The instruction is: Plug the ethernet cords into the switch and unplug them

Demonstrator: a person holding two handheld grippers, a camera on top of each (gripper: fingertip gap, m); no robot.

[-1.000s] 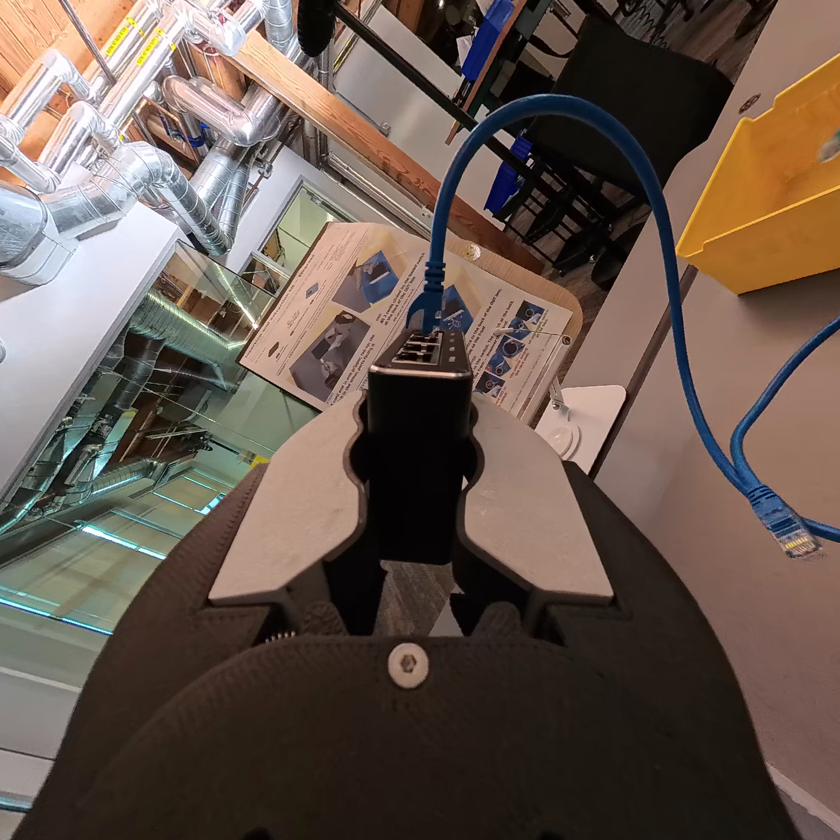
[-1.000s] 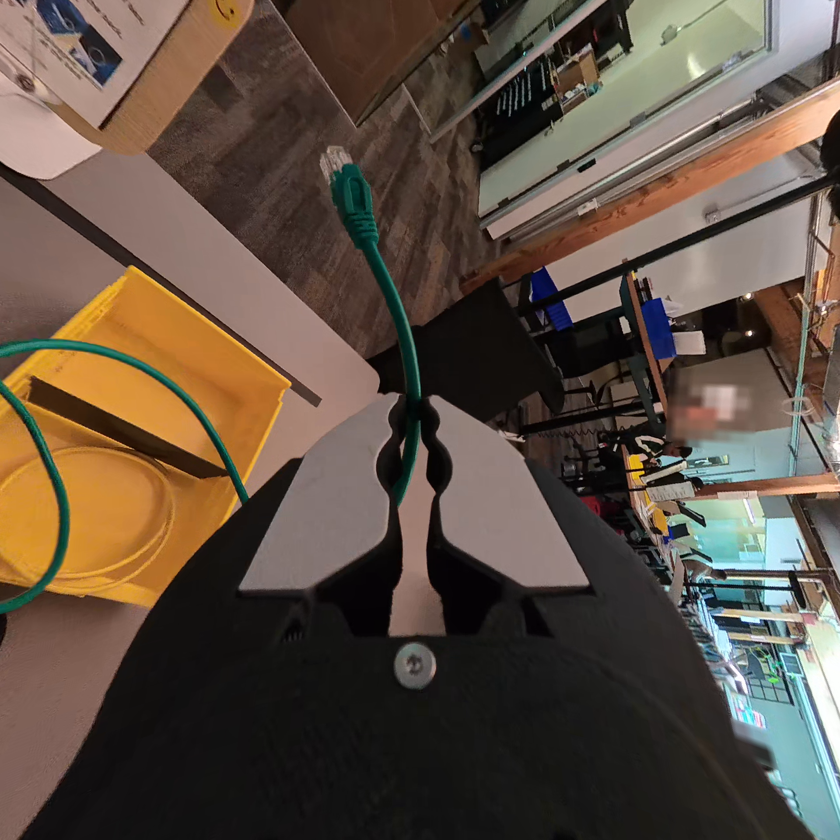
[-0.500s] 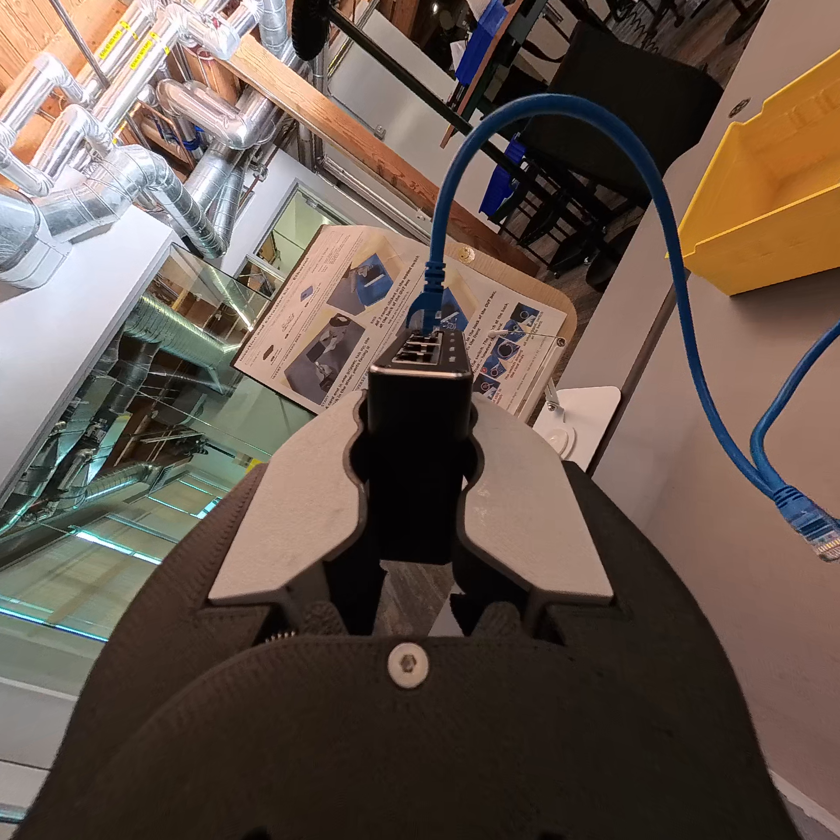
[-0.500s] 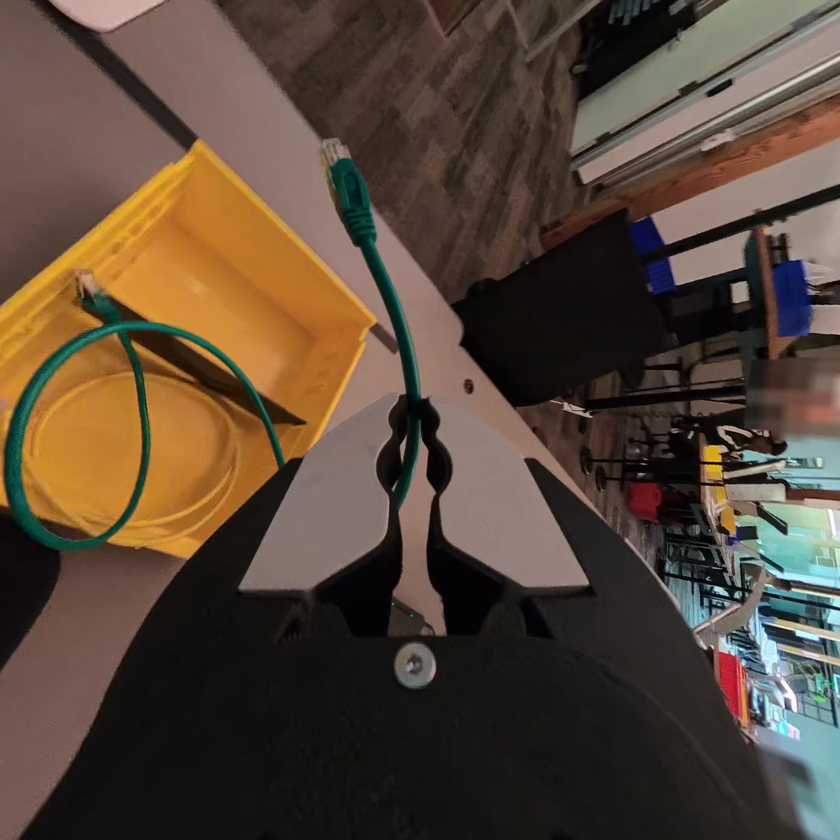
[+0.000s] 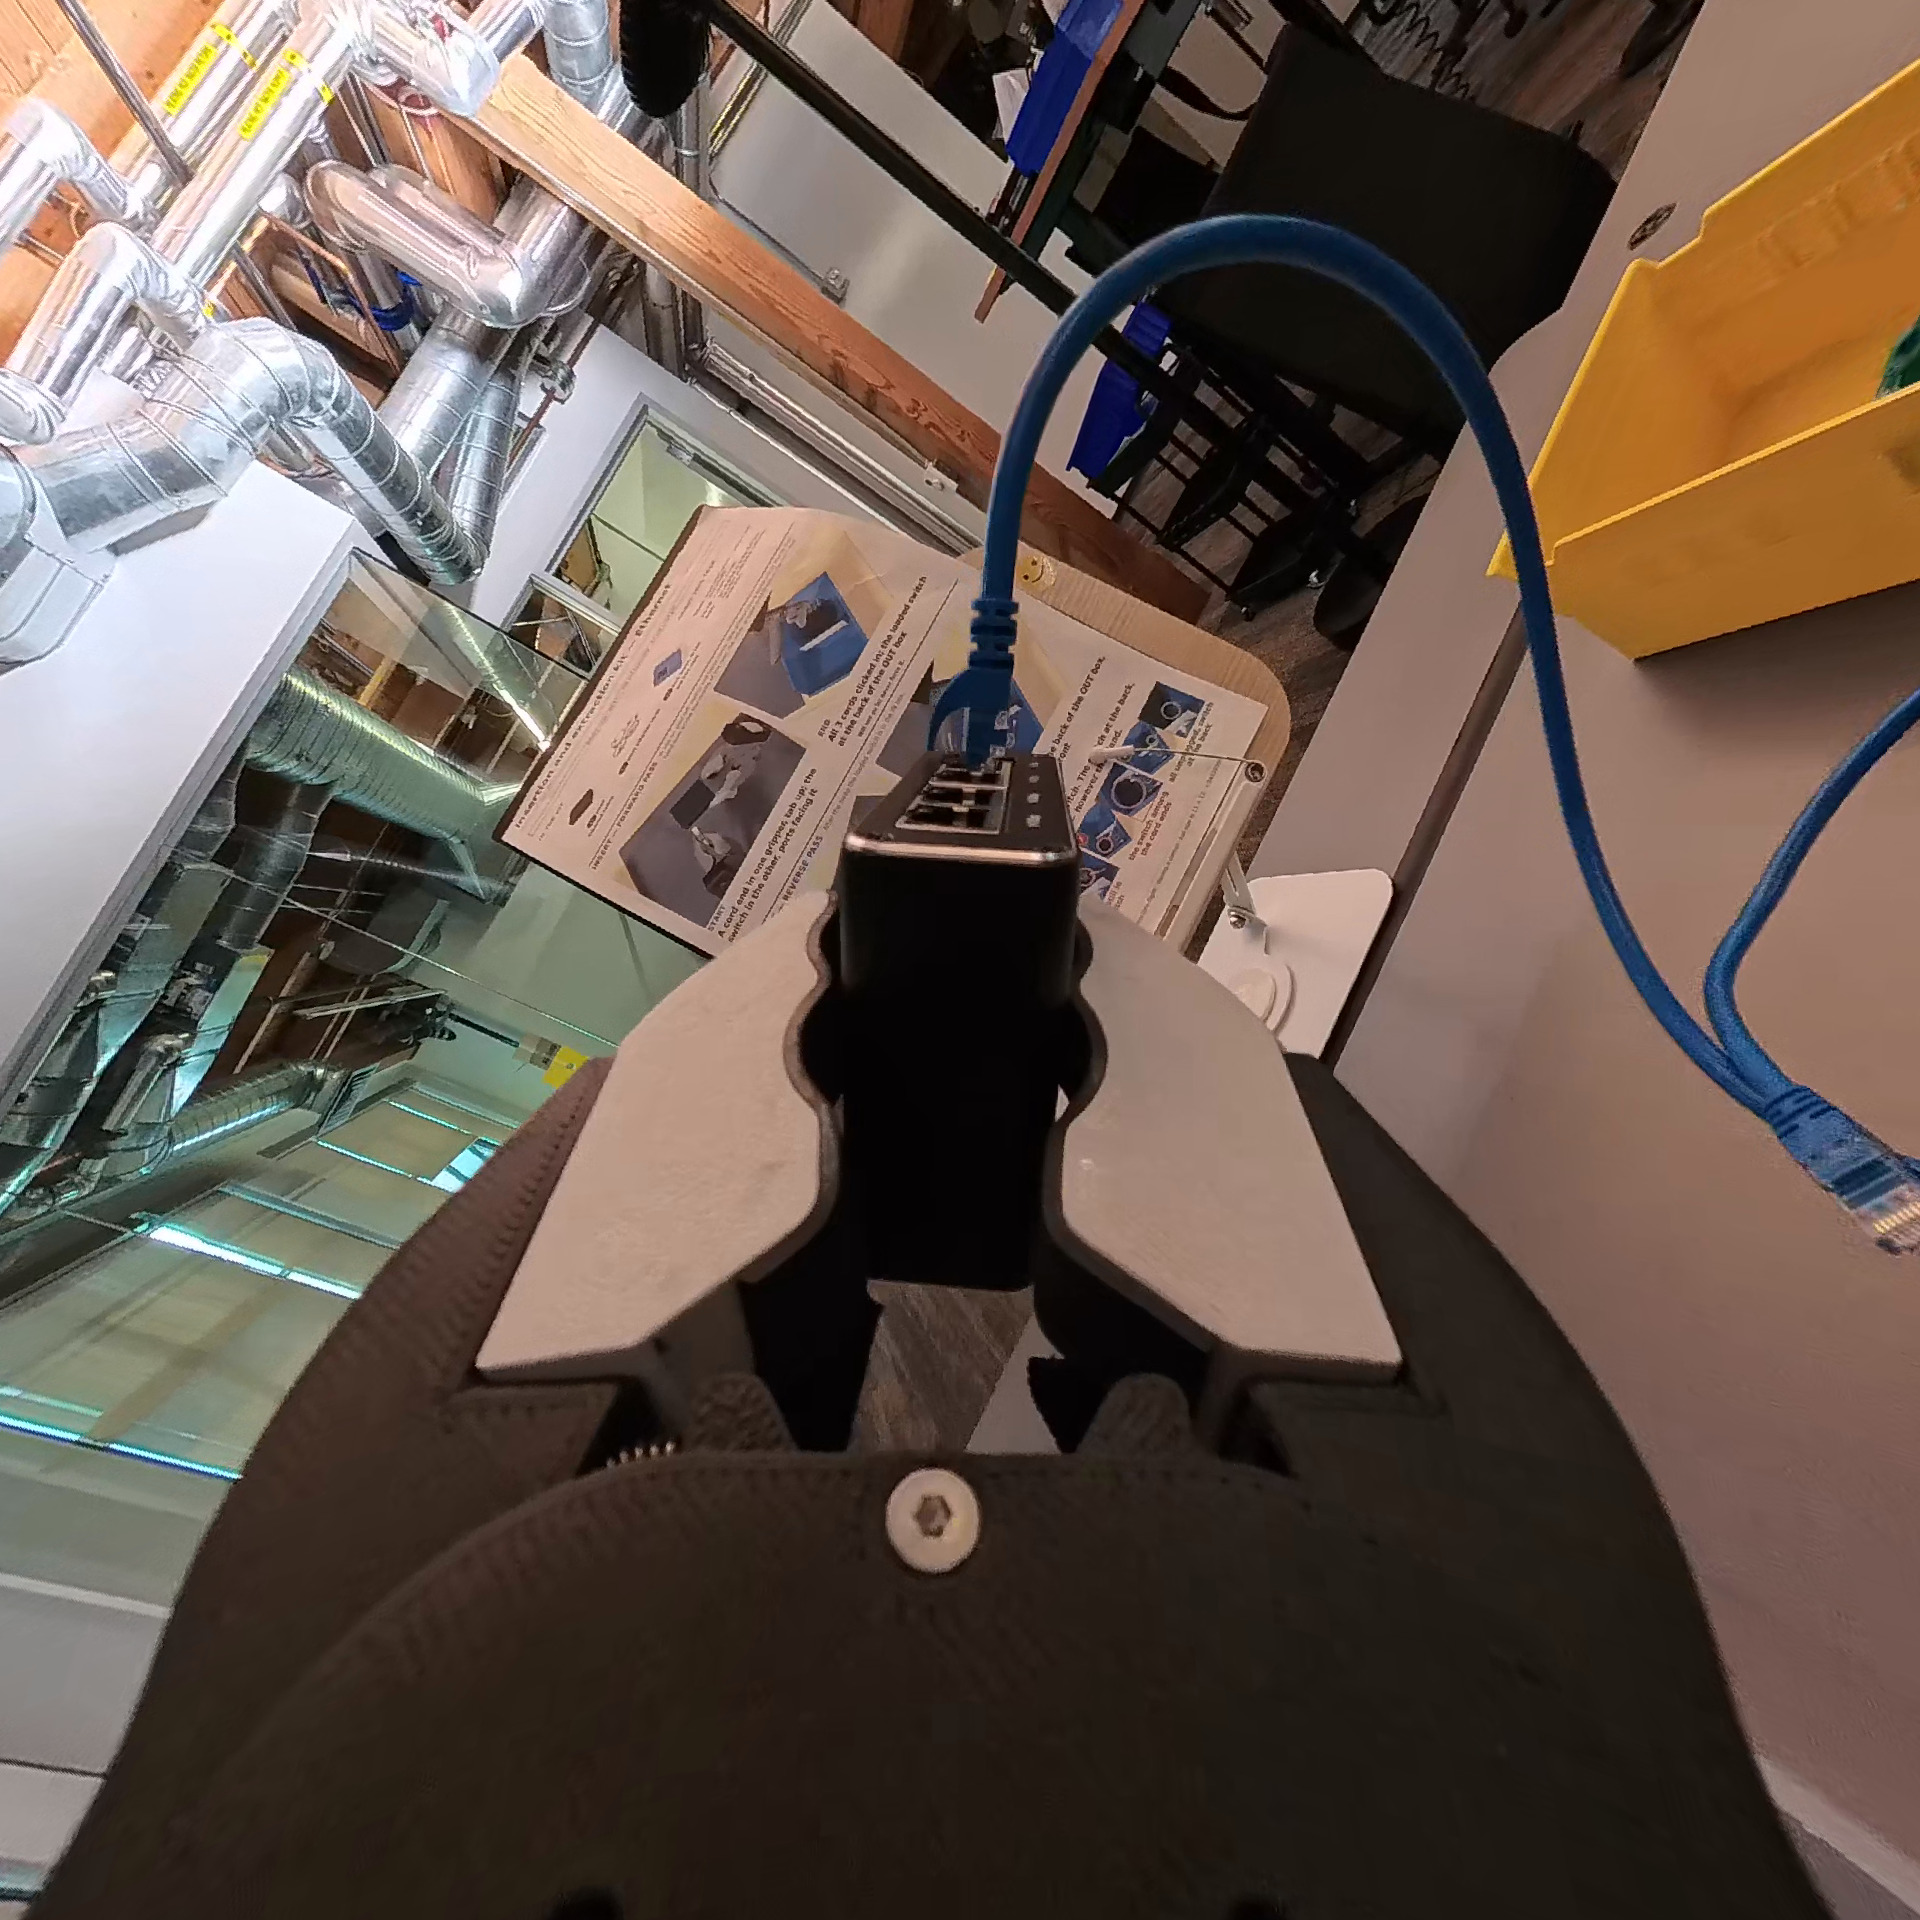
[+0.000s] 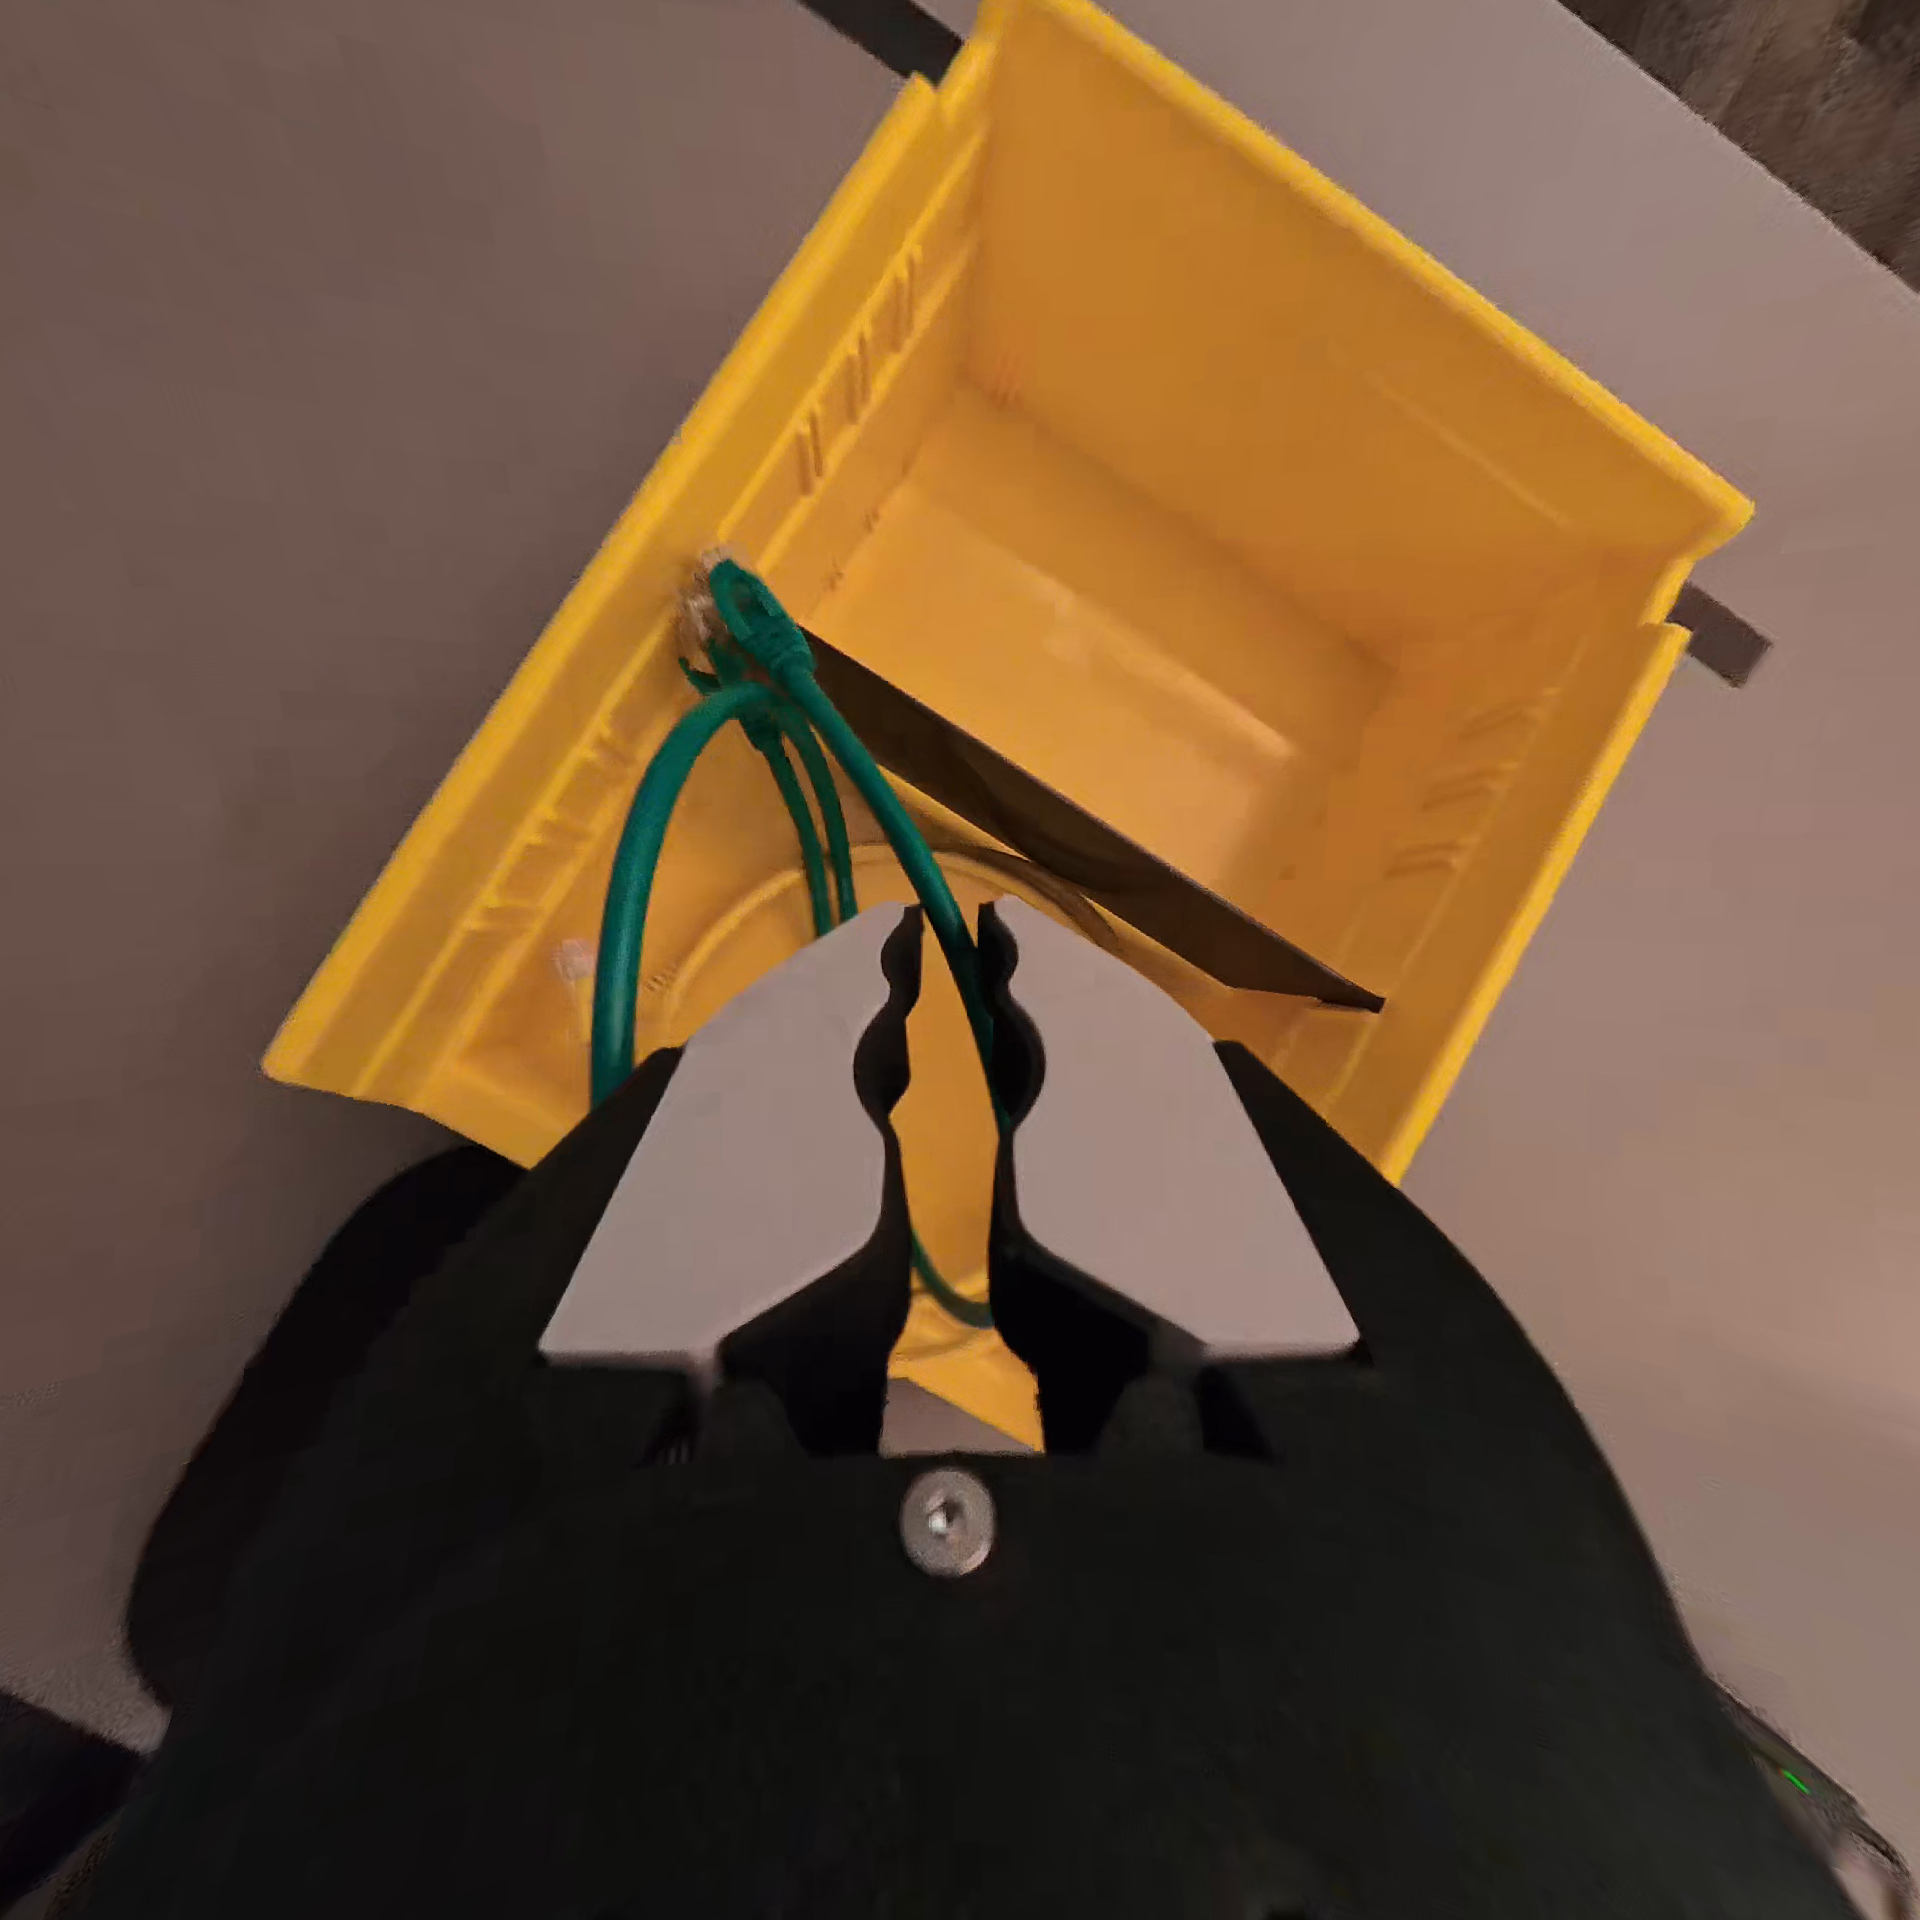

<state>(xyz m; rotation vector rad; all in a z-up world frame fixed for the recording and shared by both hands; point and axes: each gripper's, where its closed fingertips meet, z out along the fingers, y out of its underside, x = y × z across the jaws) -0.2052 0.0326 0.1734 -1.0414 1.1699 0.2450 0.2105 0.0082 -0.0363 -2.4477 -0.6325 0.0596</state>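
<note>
A workshop with silver ducts [image 5: 260, 416], timber beams and glass partitions is seen behind a grey counter [image 5: 1662, 1039] in the left wrist view. A black switch [image 5: 956, 1039] is clamped between the left gripper [image 5: 956, 935] fingers, ports facing away. A blue cord [image 5: 1455, 436] is plugged into one port and arches over to the counter, where its free plug [image 5: 1860, 1184] lies. An instruction sheet [image 5: 790, 717] with printed text and photos stands behind, beside a yellow bin [image 5: 1714, 520]. In the right wrist view, the right gripper [image 6: 948, 914] is held over the yellow bin [image 6: 1455, 343] on the counter [image 6: 312, 312]; its fingers are slightly parted, and the green cord [image 6: 623, 883] passing through the gap lies looped in the bin near a black divider [image 6: 1091, 842]. Whether the cord is touched cannot be told.
</note>
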